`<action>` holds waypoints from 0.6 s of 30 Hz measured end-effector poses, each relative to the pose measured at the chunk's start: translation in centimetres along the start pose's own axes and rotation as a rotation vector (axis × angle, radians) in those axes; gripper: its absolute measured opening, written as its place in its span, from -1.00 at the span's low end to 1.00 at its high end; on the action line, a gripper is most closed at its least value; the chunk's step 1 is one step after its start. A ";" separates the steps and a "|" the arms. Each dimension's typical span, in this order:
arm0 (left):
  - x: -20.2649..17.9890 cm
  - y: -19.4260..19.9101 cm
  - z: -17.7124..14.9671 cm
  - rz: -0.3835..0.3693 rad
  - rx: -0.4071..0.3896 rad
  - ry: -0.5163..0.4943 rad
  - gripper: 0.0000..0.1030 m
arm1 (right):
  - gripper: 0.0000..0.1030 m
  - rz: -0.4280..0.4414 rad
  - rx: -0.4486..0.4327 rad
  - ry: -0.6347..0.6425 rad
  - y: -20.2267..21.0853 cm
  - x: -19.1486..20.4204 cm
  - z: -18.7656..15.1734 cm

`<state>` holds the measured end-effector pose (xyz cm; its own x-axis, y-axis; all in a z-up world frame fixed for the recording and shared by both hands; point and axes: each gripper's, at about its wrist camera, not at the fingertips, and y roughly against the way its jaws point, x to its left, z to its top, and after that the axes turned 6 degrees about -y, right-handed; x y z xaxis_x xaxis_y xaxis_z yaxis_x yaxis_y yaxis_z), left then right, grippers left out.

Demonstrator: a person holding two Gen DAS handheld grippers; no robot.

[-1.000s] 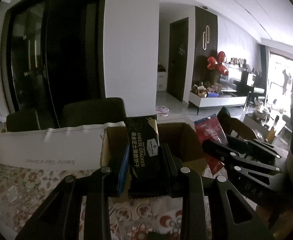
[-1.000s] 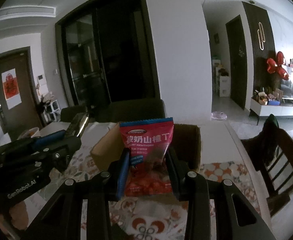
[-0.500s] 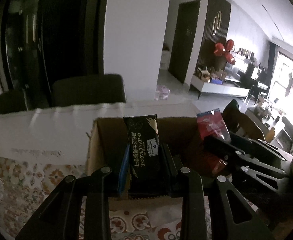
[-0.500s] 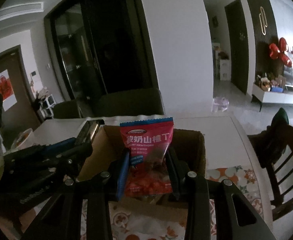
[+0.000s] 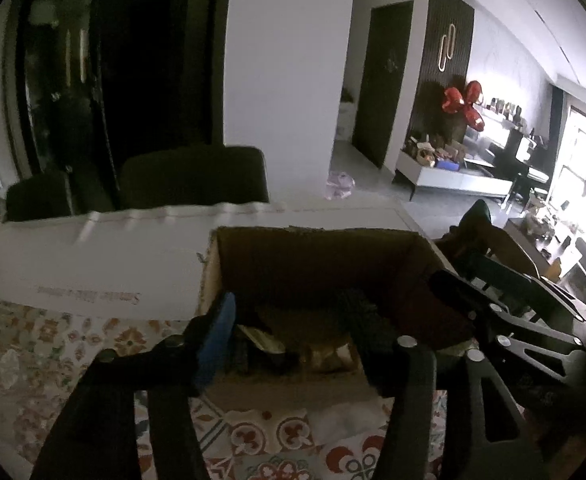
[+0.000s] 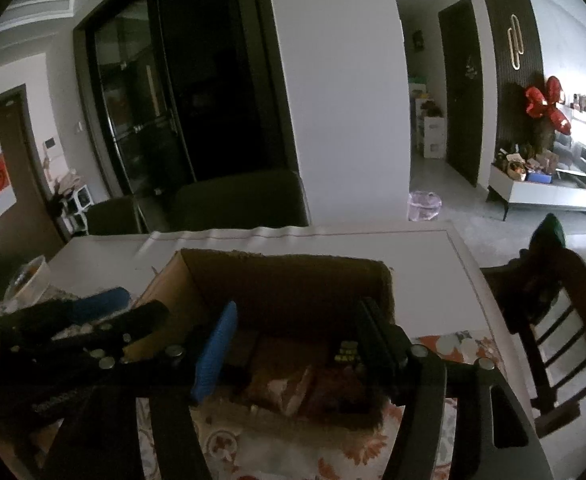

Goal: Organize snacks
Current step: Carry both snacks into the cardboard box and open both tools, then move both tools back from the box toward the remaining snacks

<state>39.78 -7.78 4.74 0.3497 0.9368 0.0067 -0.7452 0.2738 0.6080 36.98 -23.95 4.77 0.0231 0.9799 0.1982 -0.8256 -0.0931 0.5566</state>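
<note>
Desk [image 5: 93,256] bearing open cardboard box [image 5: 317,248]. Snack packets [image 6: 293,384] lying inside box, below both hand-held grippers. Left hand-held gripper [image 5: 293,332] and right hand-held gripper [image 6: 297,336] over box, jaws just opened, empty.

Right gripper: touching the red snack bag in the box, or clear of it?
Apart. In the right wrist view the right gripper has just been opening, nothing between its pads; the red snack bag lies below in the cardboard box.
</note>
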 end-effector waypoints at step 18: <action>-2.3 10.3 -7.6 0.073 -0.130 -0.119 0.15 | 0.22 0.047 -0.038 0.015 8.0 1.0 -6.3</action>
<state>26.97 -5.44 4.98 0.3511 0.9249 0.1459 -0.8356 0.2392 0.4945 26.83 -22.57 4.32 -0.0244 0.9771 0.2111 -0.8465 -0.1326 0.5157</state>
